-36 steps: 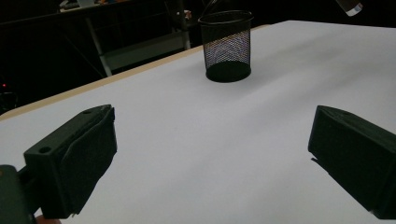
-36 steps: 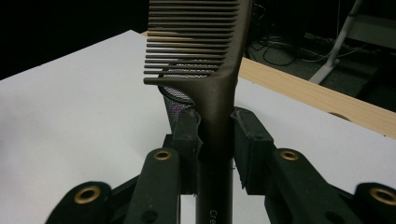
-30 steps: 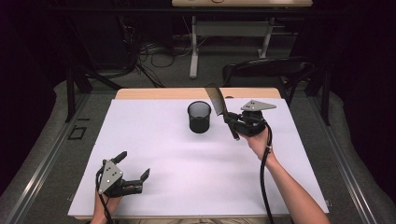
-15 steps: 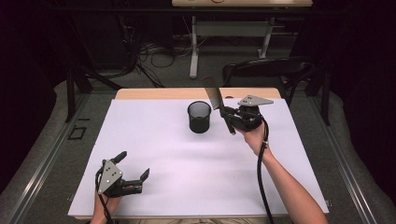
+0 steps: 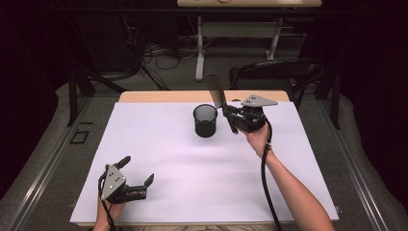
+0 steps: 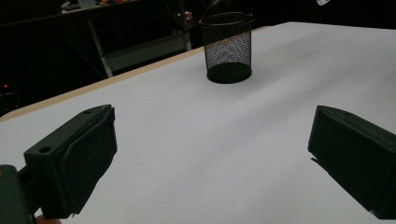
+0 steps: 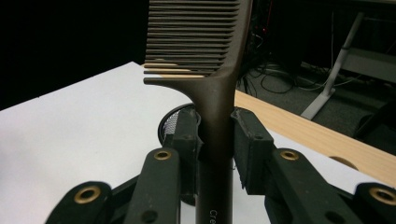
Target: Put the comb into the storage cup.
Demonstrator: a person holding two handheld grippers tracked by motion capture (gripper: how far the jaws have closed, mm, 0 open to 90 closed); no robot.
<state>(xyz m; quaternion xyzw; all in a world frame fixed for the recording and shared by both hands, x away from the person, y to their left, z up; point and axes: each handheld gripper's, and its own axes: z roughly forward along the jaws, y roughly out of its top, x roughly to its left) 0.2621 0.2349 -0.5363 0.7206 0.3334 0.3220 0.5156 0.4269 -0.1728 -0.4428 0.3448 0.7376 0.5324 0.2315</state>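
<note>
Right gripper clamped on the handle of a dark comb, teeth end raised up and away past the jaws; gripping low on the handle likely leaves the comb's length free to tip into the mesh cup, which stands just beside the jaws toward the left gripper's side. Left gripper rests near the table's front edge, jaws spread wide on nothing, well apart from the cup, probably parked to keep clear.
</note>
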